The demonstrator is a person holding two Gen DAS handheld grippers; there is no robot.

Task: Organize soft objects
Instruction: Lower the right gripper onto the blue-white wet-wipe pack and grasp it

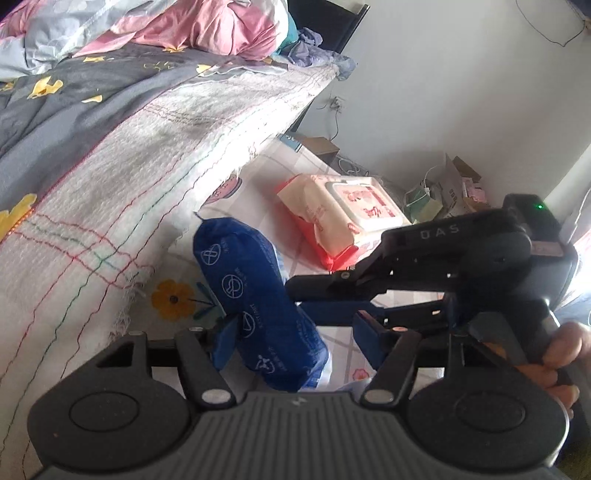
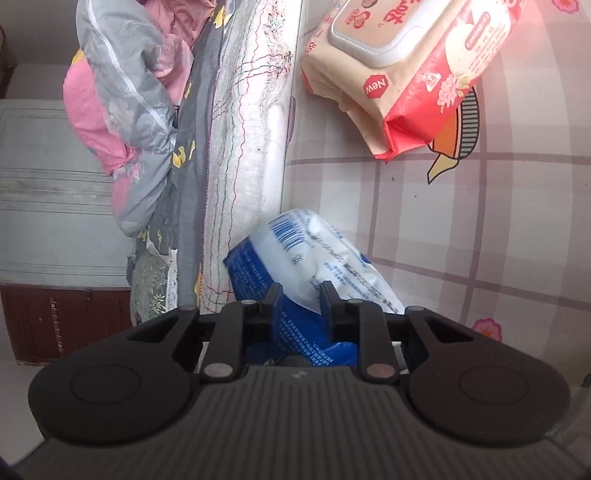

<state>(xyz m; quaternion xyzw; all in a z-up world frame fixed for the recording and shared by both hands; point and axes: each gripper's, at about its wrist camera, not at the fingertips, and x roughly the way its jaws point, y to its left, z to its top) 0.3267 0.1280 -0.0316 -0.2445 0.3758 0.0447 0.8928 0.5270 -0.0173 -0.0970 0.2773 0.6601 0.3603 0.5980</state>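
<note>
A soft blue-and-white plastic pack (image 1: 255,295) lies on the patterned sheet (image 1: 406,306) against the folded white blanket (image 1: 147,166). My right gripper (image 1: 300,301) comes in from the right and is shut on one end of the pack; in the right wrist view its fingers pinch the pack (image 2: 317,266) at the gripper's tips (image 2: 301,299). My left gripper (image 1: 295,341) stands open astride the pack's near end: the left pad (image 1: 223,345) is close beside it, the right pad (image 1: 369,341) is apart. A cream-and-red wipes pack (image 1: 343,218) (image 2: 399,74) lies farther along the sheet.
Folded bedding runs along the left: a grey quilt with yellow shapes (image 1: 74,110) and a pink and grey heap (image 1: 221,29). Boxes and bags (image 1: 454,192) stand by the white wall. A person's hand (image 1: 561,350) holds the right gripper's handle.
</note>
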